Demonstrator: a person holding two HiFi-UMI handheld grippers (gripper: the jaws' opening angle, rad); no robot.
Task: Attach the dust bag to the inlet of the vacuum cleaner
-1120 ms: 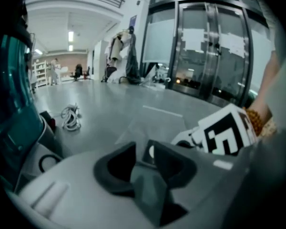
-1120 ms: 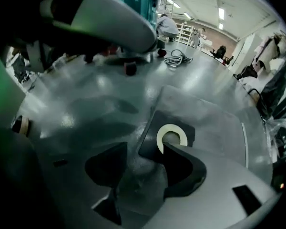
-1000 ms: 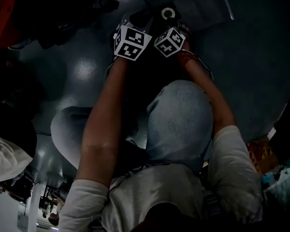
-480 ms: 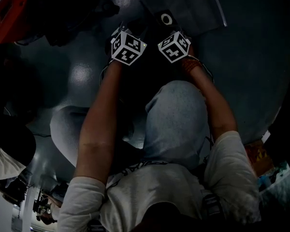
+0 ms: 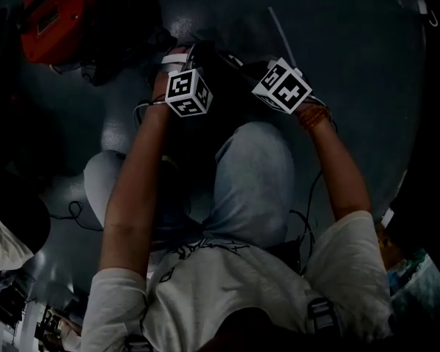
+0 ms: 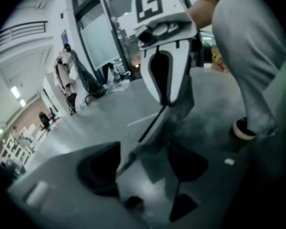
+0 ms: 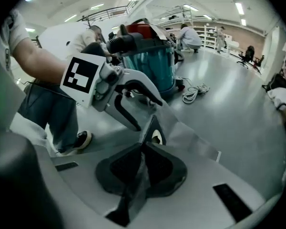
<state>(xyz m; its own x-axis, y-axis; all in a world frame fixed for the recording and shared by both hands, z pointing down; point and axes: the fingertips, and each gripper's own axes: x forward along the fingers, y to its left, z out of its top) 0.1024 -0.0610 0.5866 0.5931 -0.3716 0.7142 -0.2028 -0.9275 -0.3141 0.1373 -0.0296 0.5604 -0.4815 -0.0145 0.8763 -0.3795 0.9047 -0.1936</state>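
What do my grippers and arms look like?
The left gripper and right gripper have pale bodies, dark triangular jaw pads, each bearing a cube of black-and-white square markers. Short white sleeves; reddish band on the right wrist. Left jaws are opening around the dust bag; right jaws are closing on it.

Bare grey floor point(image 5: 359, 64) takes up most of the upper right of the head view, and that is the widest way through. At the upper left the red vacuum cleaner point(image 5: 59, 17) blocks the way. The person's knee point(image 5: 253, 167) fills the centre. In the right gripper view the dust bag point(image 7: 190, 137) slants across the middle. A coiled cable point(image 7: 194, 92) lies just right of the vacuum cleaner, and open floor stretches away at the right.
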